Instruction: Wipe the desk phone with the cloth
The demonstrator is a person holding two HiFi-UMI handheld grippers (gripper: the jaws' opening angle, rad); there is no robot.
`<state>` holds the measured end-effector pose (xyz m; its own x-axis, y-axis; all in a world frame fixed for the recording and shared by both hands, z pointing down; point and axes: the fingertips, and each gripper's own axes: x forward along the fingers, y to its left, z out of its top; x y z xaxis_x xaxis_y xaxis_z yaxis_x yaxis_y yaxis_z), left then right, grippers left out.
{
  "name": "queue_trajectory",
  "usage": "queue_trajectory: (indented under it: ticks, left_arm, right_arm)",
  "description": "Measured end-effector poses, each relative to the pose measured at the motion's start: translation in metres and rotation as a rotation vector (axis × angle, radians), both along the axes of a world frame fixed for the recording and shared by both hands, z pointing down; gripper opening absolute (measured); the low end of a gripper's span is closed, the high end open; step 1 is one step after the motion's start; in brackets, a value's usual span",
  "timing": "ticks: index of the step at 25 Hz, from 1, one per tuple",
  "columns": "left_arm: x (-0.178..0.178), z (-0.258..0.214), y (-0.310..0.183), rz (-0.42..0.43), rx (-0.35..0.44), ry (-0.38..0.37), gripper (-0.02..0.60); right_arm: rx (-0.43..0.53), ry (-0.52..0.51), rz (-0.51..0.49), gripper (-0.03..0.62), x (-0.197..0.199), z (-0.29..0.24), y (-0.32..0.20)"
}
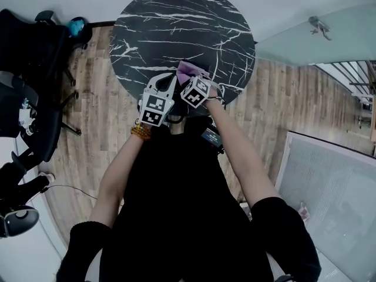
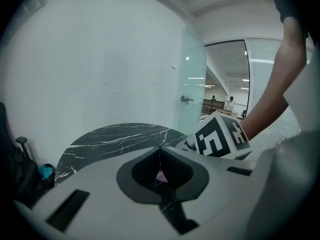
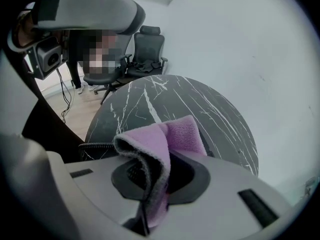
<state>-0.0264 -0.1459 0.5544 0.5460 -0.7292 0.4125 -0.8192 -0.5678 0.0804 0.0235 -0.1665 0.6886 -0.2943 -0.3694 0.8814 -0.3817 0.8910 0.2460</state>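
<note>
Right gripper (image 3: 149, 199) clamped on the purple cloth (image 3: 161, 143); cloth folds up over the jaws, above the near edge of the round black marble table (image 1: 176, 16); coiled phone cord (image 3: 96, 145) just left of it; left gripper (image 2: 160, 168) beside it, jaws together, nothing between.

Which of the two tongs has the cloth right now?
The right tongs: a purple cloth is pinched between their jaws and folds over the top. The left tongs are shut with nothing between them.
</note>
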Motion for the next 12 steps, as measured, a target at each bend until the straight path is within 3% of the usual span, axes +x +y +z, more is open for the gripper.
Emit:
queue_trajectory:
  ticks: [12]
  left_arm:
    - [0.002,0.000,0.002,0.009,0.002,-0.001,0.014]
  right_arm:
    - [-0.012,0.023,-0.056,0.058,-0.003,0.011,0.023]
